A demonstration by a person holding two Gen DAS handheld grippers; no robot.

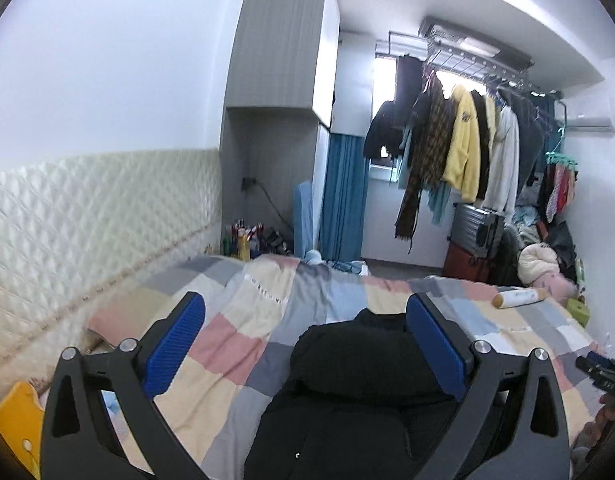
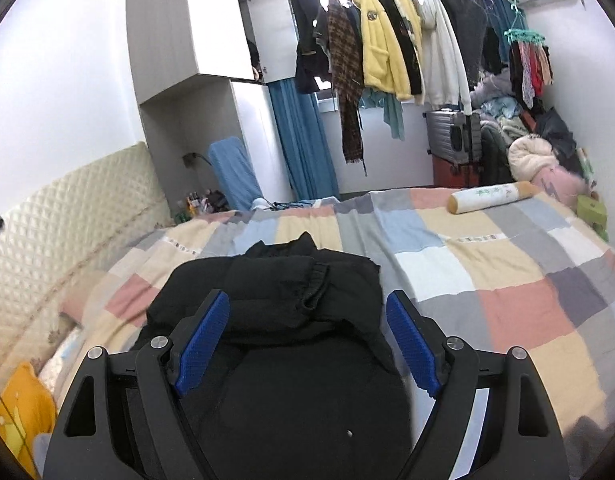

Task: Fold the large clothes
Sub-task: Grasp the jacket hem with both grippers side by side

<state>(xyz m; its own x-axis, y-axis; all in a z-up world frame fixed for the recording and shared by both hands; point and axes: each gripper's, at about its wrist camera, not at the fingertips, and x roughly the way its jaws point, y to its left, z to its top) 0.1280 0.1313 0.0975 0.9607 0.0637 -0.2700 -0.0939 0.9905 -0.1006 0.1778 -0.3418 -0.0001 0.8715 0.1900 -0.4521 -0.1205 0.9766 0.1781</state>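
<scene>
Patchwork bedspread, folded black jacket lying on it, left tongs and right tongs both wide, empty

One black garment lies on one patchwork bedspread, one cylindrical bolster at its far right; one yellow jacket and one white jacket hang far off; one blue curtain left of them; two suitcases, grey on red
</scene>
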